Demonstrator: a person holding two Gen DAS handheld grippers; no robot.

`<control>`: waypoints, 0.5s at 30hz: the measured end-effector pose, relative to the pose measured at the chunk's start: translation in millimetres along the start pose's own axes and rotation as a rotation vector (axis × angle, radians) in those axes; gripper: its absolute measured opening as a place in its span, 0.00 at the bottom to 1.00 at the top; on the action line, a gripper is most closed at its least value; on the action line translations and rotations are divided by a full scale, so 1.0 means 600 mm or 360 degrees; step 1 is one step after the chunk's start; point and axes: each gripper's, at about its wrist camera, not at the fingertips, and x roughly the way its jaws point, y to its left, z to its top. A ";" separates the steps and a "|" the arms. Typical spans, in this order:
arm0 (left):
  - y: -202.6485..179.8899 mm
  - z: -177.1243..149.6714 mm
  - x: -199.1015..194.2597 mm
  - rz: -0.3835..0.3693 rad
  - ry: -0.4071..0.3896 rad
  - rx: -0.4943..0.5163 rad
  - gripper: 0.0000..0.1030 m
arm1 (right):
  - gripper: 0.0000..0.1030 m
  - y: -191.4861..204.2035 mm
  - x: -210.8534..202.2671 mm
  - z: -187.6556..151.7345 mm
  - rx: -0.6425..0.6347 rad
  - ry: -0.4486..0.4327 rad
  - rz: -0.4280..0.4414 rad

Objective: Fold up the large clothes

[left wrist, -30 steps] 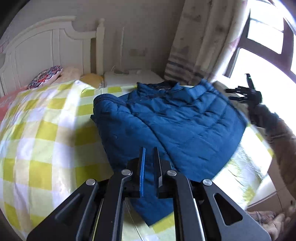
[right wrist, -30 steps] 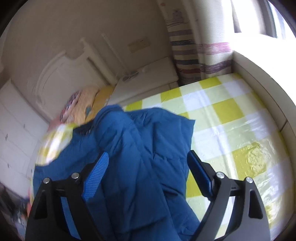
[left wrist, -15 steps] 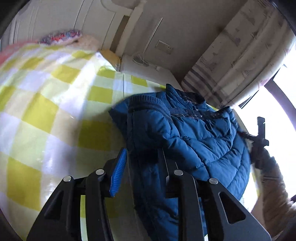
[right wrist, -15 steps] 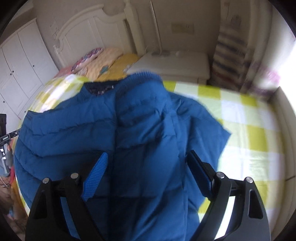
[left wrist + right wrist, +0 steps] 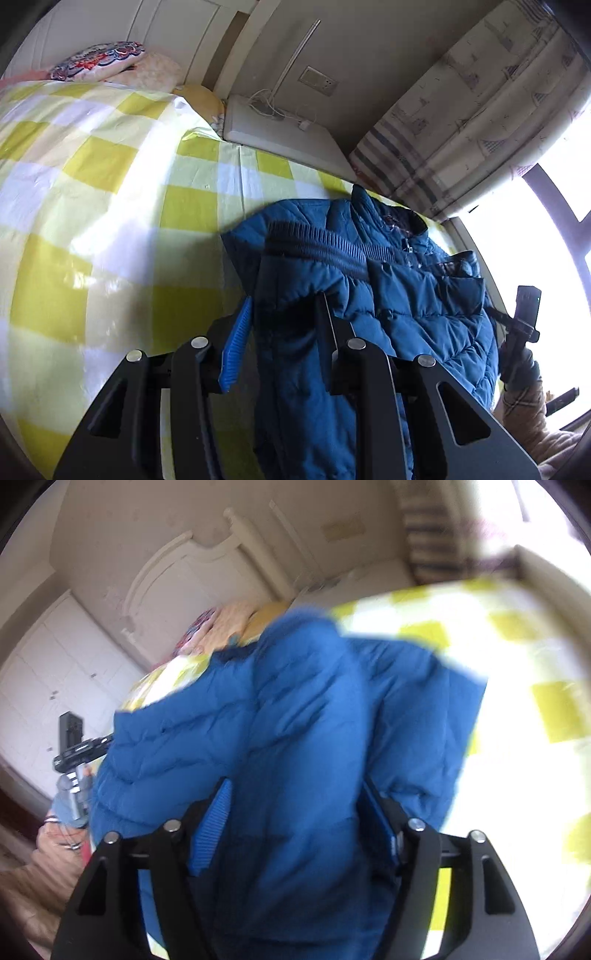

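Observation:
A blue quilted puffer jacket [image 5: 388,288] lies on a bed with a yellow and white checked cover [image 5: 92,177]. Its ribbed dark cuff and collar point toward the far wall. My left gripper [image 5: 282,314] is open, its jaws standing on either side of the jacket's left edge fold. My right gripper [image 5: 295,805] is open wide, with jacket fabric [image 5: 295,720] bunched between its jaws; this view is blurred. The right gripper also shows at the jacket's far right in the left wrist view [image 5: 524,314].
A white headboard [image 5: 173,576] and pillows [image 5: 99,66] stand at the bed's head. A white nightstand [image 5: 280,129] with cables sits beside the bed. A striped curtain [image 5: 461,122] and a bright window [image 5: 546,236] are on the right. White wardrobe doors [image 5: 48,672] stand behind.
My left gripper opened from shut and moved down onto the jacket's left edge. My right gripper stayed open and dropped closer, so jacket fabric now sits between its jaws.

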 end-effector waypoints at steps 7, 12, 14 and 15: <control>0.027 0.011 -0.020 -0.0047 -0.0170 -0.0058 0.92 | 0.88 0.025 0.038 0.063 -0.0164 0.0031 -0.0055; 0.014 0.022 0.000 -0.0058 -0.0100 0.0012 0.92 | 0.88 0.021 0.077 0.071 -0.0168 0.0099 -0.0070; 0.005 0.023 0.017 -0.0028 -0.0054 0.0071 0.92 | 0.88 0.021 0.084 0.077 -0.0161 0.0098 -0.0051; 0.001 0.023 0.022 -0.0018 -0.0045 0.0093 0.91 | 0.88 0.019 0.085 0.077 -0.0163 0.0099 -0.0042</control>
